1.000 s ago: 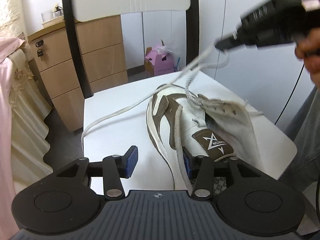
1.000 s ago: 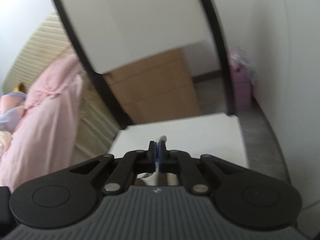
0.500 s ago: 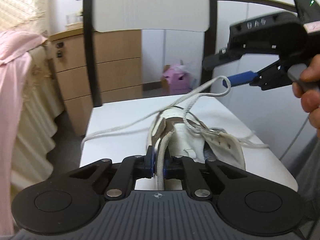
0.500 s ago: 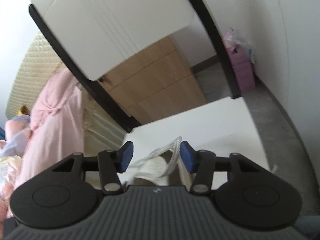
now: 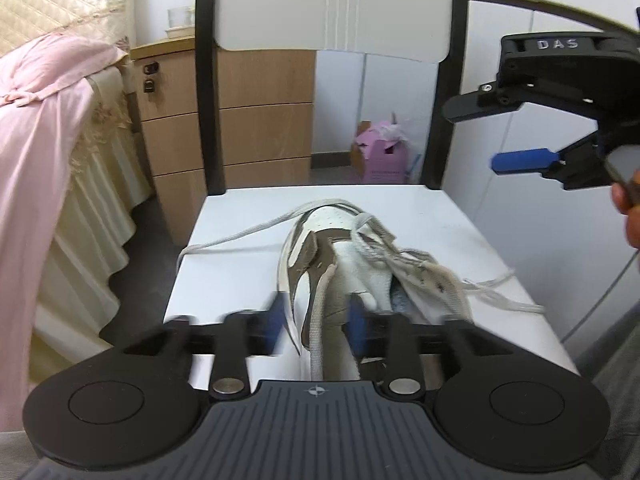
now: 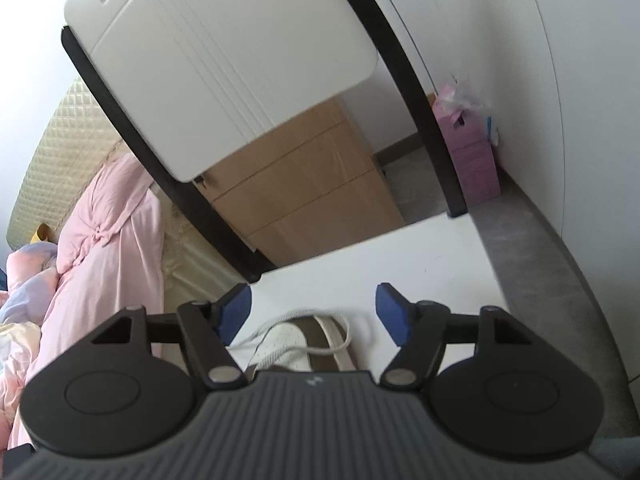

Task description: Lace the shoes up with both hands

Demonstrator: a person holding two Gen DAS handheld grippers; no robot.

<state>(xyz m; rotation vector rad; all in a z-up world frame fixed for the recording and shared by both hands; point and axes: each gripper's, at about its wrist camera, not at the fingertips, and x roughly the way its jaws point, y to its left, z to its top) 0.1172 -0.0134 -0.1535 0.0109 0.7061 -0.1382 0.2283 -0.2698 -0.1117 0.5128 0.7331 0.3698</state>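
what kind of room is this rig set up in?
Probably a bedroom at home, not a lab. A bed with a quilted headboard and pink bedding stands on the left, a wooden drawer unit against the wall. The shoe lies on a white chair seat serving as a workbench.

The shoe (image 5: pixel 340 264) is white with brown panels and pale grey laces (image 5: pixel 240 236); the chair seat (image 5: pixel 240 216) is white, its frame (image 5: pixel 206 100) black.

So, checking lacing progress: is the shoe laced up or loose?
Loose. The shoe gapes, flaps splayed, and its laces trail slack across the chair seat.
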